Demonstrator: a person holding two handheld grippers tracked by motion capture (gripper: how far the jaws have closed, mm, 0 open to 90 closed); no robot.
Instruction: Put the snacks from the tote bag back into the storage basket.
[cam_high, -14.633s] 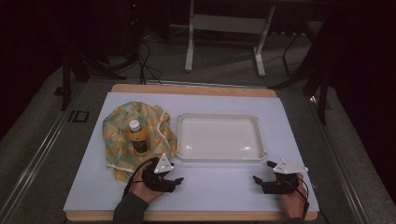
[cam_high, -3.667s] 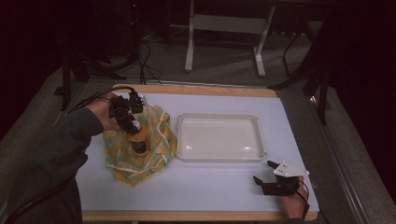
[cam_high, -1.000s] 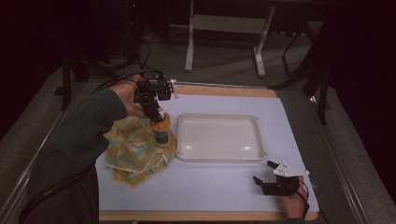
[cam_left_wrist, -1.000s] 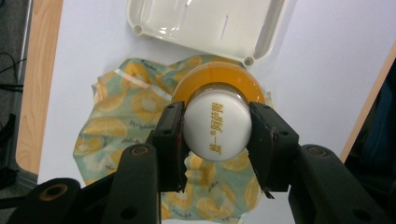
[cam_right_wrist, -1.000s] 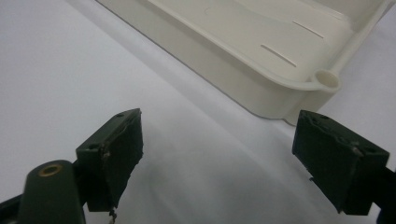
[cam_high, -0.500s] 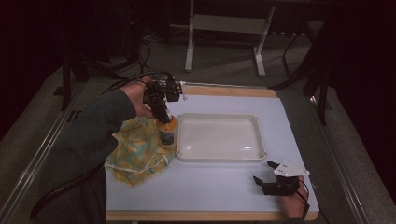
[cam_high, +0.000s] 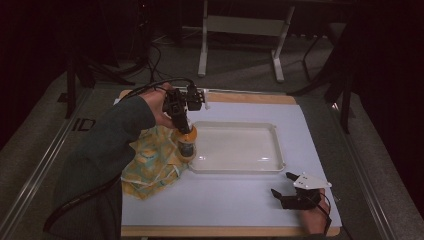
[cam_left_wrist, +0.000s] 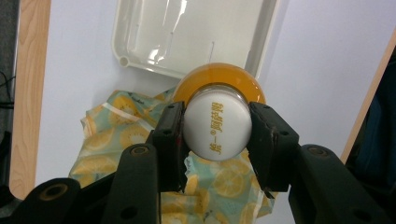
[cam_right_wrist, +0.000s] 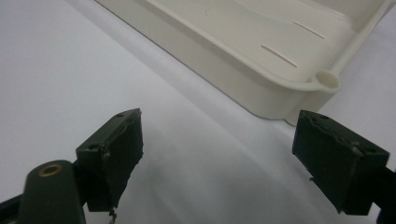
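My left gripper (cam_high: 183, 123) is shut on the white cap (cam_left_wrist: 215, 128) of a small orange-collared bottle (cam_high: 186, 145), which hangs just above the table at the left rim of the white tray (cam_high: 272, 165). In the left gripper view the jaws clamp the cap from both sides, with the bottle's orange shoulder (cam_left_wrist: 219, 77) below and the tray (cam_left_wrist: 140, 60) beyond it. A lemon-print cloth (cam_high: 150, 162) lies crumpled under and left of the bottle. My right gripper (cam_high: 291, 191) rests open on the table near the front right; its jaws face the tray's corner (cam_right_wrist: 322, 81).
The white table top (cam_high: 235, 200) has a wooden edge (cam_high: 250, 97) at the back. A cable (cam_high: 150, 87) trails from the left gripper over the person's sleeve (cam_high: 100, 150). Dark floor and a stand's legs (cam_high: 240, 40) lie beyond the table.
The left gripper took the bottle by its cap off the cloth and carried it right, up to the tray's left rim. The cloth got bunched. The right gripper has stayed still.
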